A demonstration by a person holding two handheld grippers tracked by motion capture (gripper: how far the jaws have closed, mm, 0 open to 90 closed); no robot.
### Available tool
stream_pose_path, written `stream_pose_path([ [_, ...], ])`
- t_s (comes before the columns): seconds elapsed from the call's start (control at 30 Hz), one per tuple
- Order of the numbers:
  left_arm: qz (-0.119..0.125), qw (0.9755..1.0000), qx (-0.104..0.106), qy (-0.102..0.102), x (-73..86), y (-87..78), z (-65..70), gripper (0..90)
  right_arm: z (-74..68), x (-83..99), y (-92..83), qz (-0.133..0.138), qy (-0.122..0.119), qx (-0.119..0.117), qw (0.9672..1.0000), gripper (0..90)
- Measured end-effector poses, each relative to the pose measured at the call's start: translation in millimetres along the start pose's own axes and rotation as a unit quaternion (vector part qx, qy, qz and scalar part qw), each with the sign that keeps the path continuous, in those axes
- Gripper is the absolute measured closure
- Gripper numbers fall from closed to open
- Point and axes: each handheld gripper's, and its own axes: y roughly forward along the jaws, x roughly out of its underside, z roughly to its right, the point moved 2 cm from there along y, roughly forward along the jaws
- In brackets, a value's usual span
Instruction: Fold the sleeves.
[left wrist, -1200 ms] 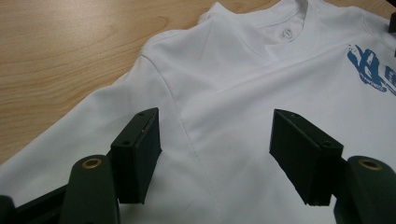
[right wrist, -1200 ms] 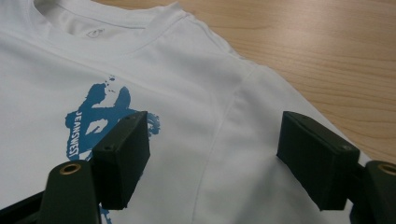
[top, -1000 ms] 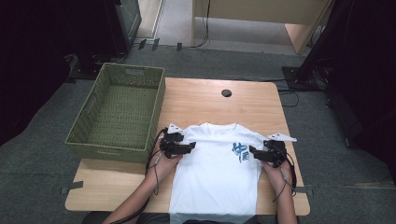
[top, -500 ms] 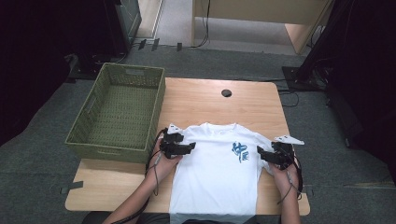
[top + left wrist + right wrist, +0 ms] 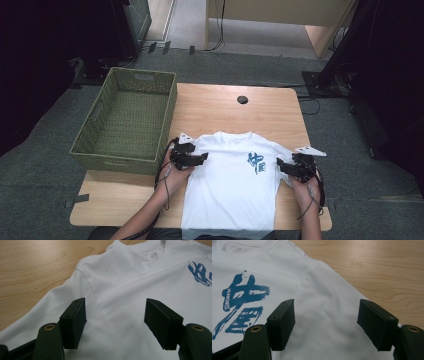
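White t-shirt [image 5: 232,185] is laid flat on the wooden surface [image 5: 260,112], long axis running front to back, collar pointed away from the person, hem at the near edge. Left claw [image 5: 204,158] and right claw [image 5: 278,164] are held apart over the sleeves, nothing clamped.

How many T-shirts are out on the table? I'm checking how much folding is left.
1. A white T-shirt with a blue print lies spread flat on the wooden table, between the two grippers. The green basket beside it looks empty.
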Motion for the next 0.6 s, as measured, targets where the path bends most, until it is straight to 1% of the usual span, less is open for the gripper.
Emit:
stream_pose_path([
  [0.17, 0.003, 0.9999, 0.004, -0.010, 0.1, -0.4, -0.8, 34.1, 3.2, 1.9, 0.4, 0.000, 0.003, 0.005, 1.0000, 30.6],
  [0.37, 0.001, 0.9997, 0.012, -0.019, -0.3, -0.8, -0.7, 32.9, 7.4, 3.8, 1.3, 0.001, 0.006, 0.015, 0.9999, 30.6],
  [0.43, -0.001, 0.9996, 0.014, -0.026, -0.9, -1.3, 0.4, 32.7, 8.5, 4.3, 1.5, -0.001, 0.009, 0.017, 0.9998, 30.6],
  [0.6, 0.000, 0.9997, 0.014, -0.019, -2.8, -4.3, 3.4, 32.2, 13.2, 5.1, 0.0, 0.001, 0.013, 0.022, 0.9997, 30.6],
])
